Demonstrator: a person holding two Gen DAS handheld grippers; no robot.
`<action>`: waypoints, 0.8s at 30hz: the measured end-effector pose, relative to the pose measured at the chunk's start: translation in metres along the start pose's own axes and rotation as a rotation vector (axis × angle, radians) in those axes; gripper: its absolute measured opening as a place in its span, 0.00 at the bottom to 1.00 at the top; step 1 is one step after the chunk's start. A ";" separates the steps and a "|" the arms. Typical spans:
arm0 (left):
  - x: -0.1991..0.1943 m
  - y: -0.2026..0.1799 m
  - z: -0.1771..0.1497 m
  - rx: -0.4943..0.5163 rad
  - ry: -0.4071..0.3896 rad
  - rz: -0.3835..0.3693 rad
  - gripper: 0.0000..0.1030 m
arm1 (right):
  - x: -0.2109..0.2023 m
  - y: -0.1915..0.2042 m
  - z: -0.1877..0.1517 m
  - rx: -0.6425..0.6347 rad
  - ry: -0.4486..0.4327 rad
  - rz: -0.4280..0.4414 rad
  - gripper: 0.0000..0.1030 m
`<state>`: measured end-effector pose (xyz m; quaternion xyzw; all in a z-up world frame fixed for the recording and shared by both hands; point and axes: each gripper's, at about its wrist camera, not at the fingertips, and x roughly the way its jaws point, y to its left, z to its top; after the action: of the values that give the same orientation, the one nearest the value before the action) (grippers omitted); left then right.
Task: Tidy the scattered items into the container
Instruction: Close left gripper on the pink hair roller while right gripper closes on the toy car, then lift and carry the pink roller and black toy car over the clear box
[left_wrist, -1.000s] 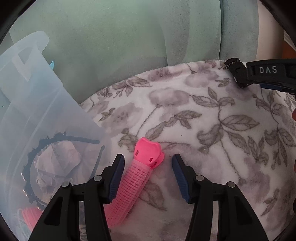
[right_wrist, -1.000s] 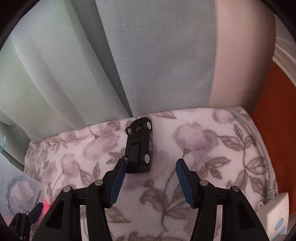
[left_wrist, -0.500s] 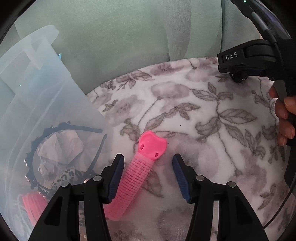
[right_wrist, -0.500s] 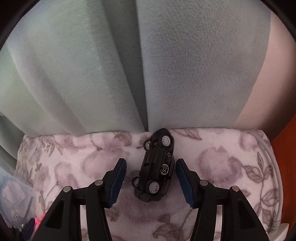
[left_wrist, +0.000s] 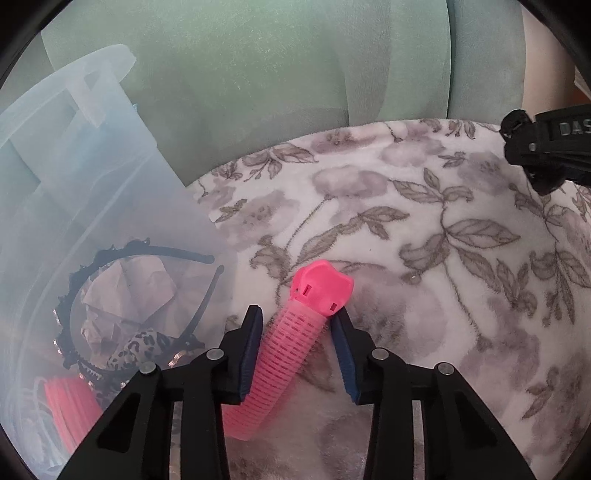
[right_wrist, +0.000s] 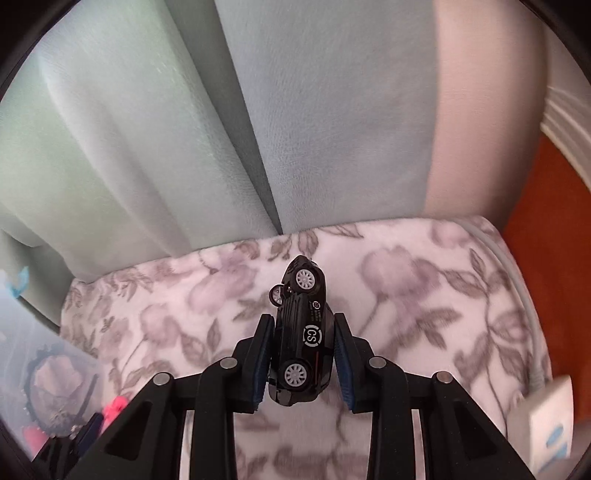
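A pink hair roller (left_wrist: 284, 350) lies on the floral blanket (left_wrist: 406, 240). My left gripper (left_wrist: 297, 317) is closing on it, and both blue pads touch its ribbed sides. A black toy car (right_wrist: 301, 339), tipped on its side with its wheels showing, sits between the pads of my right gripper (right_wrist: 303, 321), which is closing and presses on it. The translucent plastic container (left_wrist: 74, 177) stands left of the roller and shows at the lower left (right_wrist: 18, 350) in the right wrist view. The right gripper's tip (left_wrist: 535, 151) shows at the upper right of the left wrist view.
Inside the container lie a black headband (left_wrist: 147, 254), crumpled paper (left_wrist: 129, 291), a leopard-print piece (left_wrist: 140, 347) and a pink item (left_wrist: 70, 402). Green sofa cushions (right_wrist: 147, 129) rise behind the blanket. A white cable and adapter (right_wrist: 546, 413) lie at the blanket's right edge.
Both pairs of jaws have narrowed onto their items. The toy car went from lying ahead of the right pads to standing on its side between them. The roller has stayed in place.
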<state>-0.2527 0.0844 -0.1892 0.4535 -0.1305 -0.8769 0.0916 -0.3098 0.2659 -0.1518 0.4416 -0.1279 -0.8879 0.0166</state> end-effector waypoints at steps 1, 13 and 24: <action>0.000 -0.001 -0.001 0.007 -0.003 0.009 0.35 | -0.007 -0.001 -0.004 0.007 -0.002 0.002 0.33; -0.040 0.004 -0.009 -0.019 -0.026 -0.025 0.30 | -0.099 -0.011 -0.023 0.035 -0.068 0.051 0.33; -0.114 0.030 -0.027 -0.091 -0.073 -0.148 0.28 | -0.180 0.000 -0.058 0.078 -0.121 0.102 0.33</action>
<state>-0.1646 0.0841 -0.1069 0.4249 -0.0599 -0.9023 0.0420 -0.1543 0.2791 -0.0443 0.3803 -0.1854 -0.9053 0.0368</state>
